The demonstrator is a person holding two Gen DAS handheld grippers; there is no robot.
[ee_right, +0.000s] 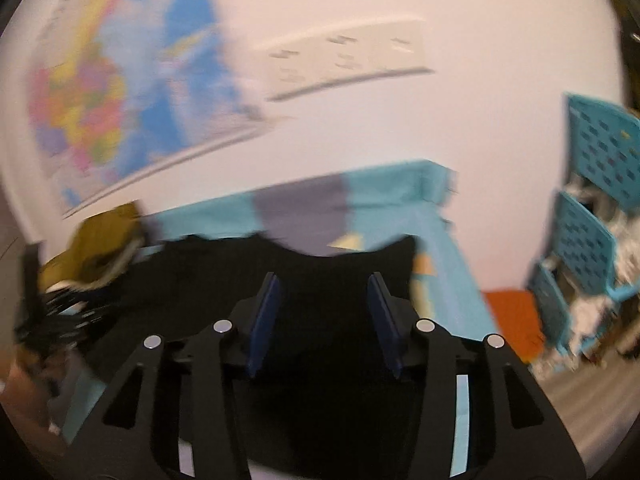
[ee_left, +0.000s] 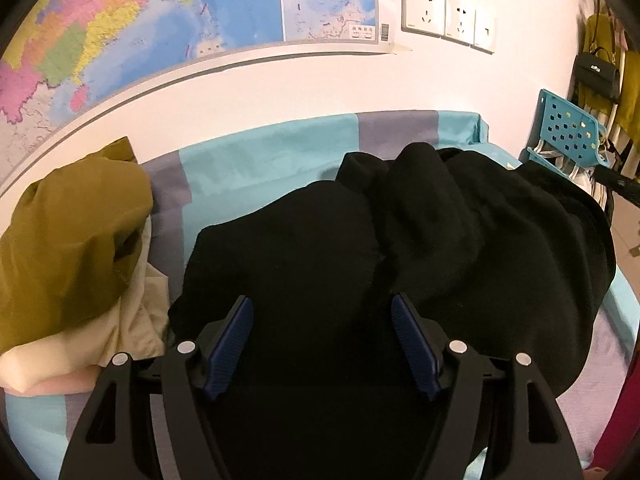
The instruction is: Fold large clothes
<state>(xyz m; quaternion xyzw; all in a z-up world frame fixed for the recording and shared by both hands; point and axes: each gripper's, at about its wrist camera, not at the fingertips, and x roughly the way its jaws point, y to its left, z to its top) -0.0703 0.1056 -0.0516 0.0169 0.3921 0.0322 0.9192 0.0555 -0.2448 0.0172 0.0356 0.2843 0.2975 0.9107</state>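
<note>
Each camera sits just behind its own hand-held gripper and looks forward and down along the two fingers. The left view hangs close over the black garment [ee_left: 400, 240] on the bed [ee_left: 260, 160], facing the wall map [ee_left: 140, 20]. The right view, blurred, seems to face likewise; both share garment, bed, map, sockets [ee_left: 446, 16] and blue chair [ee_left: 568, 136].

Black garment [ee_left: 400, 240], rumpled heap on striped bed, apparently partly folded

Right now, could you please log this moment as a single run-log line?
stage: folding not begun | black garment: bunched on bed | left claw: open over it | right claw: open, nothing gripped
</note>
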